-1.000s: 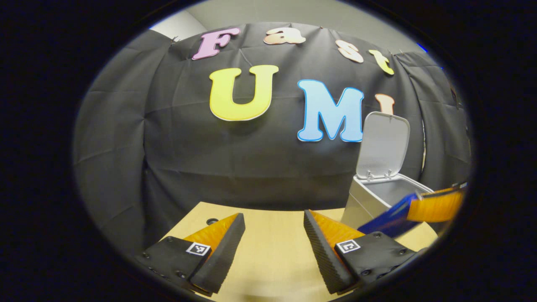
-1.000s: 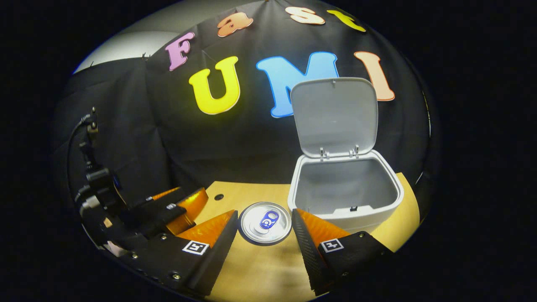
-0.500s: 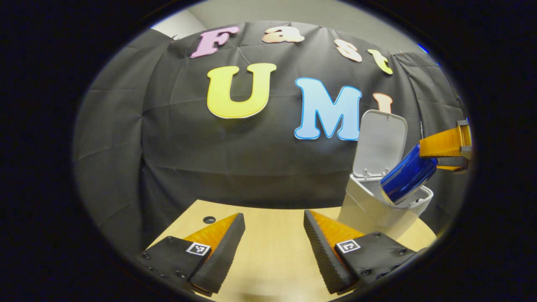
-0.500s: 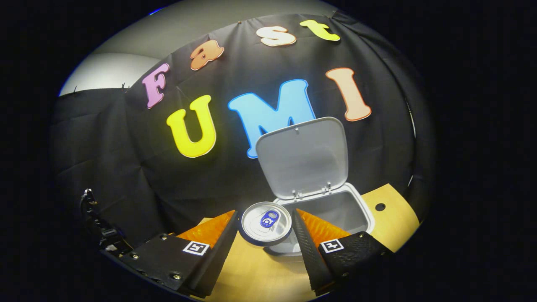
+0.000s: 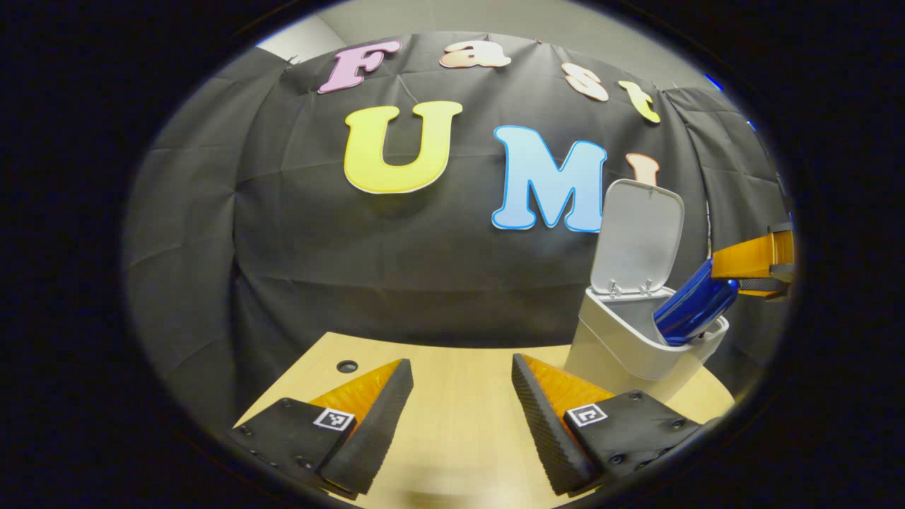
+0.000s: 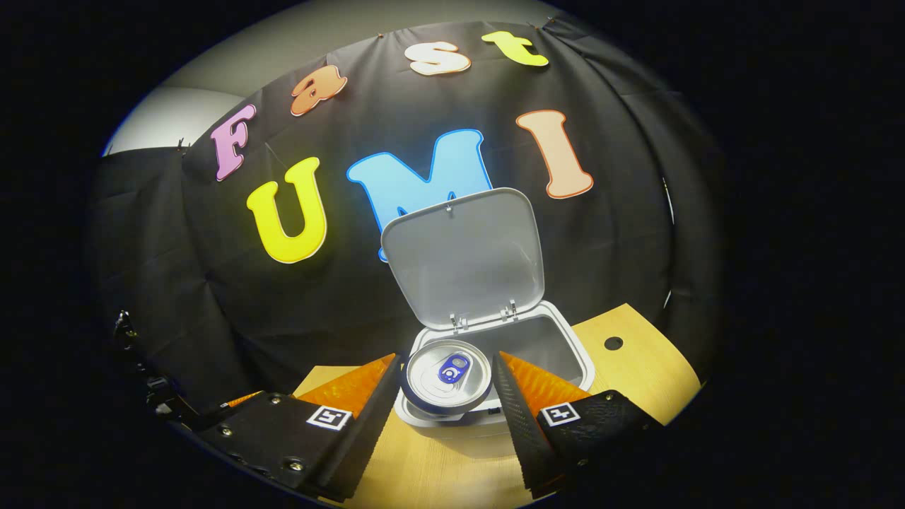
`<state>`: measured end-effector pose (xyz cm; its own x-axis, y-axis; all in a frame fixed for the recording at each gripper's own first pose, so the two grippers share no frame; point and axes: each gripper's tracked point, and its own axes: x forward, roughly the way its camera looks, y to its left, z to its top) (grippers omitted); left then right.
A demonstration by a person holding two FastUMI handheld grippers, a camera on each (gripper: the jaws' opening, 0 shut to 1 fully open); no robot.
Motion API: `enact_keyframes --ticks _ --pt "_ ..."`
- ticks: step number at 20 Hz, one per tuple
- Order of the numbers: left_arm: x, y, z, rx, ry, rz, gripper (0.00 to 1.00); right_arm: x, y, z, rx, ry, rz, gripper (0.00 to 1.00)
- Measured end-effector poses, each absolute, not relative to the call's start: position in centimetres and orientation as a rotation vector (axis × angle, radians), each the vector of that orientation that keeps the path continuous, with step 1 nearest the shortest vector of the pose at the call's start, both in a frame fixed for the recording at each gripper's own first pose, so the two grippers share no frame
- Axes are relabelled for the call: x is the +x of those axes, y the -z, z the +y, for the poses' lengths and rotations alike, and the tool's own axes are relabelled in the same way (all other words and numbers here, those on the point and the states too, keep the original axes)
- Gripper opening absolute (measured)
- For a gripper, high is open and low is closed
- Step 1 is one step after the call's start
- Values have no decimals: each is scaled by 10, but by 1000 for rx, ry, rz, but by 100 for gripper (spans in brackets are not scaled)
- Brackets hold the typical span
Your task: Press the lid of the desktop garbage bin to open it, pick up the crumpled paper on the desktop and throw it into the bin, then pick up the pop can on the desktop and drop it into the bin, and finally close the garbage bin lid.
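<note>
While clamped by right tongs (image 6: 445,396), pop can (image 6: 447,376), tilted over open bin (image 6: 565,346)

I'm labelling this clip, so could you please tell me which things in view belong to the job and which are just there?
Part of the job:
- pop can, held by the right gripper over the bin's opening
- garbage bin, its lid standing open

Just there:
- left gripper, open over the desktop
- cable hole in the desktop

A light wooden table (image 5: 459,417) carries the open bin (image 5: 622,346).
</note>
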<state>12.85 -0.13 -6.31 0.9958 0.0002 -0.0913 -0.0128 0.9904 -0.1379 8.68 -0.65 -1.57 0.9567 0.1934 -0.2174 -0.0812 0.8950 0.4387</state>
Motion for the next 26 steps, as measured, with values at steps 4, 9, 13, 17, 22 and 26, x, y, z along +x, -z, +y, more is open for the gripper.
enact_keyframes --ticks 4,9,13,17,22,26 --pt "129 66 -1 -146 -8 97 93 86 12 -11 453 -132 252 90" --pt "129 66 -4 -144 -2 99 94 88 4 -23 413 -104 233 91" --pt "127 70 -4 -149 1 105 94 101 -15 -30 384 -99 197 91" --pt "126 75 0 -159 -4 114 94 124 -41 -37 374 -88 134 91" --pt "124 80 8 -151 -16 124 94 158 -76 -44 349 -64 43 91" --pt "122 84 12 -150 -23 133 100 181 -98 -52 344 -30 -22 91"
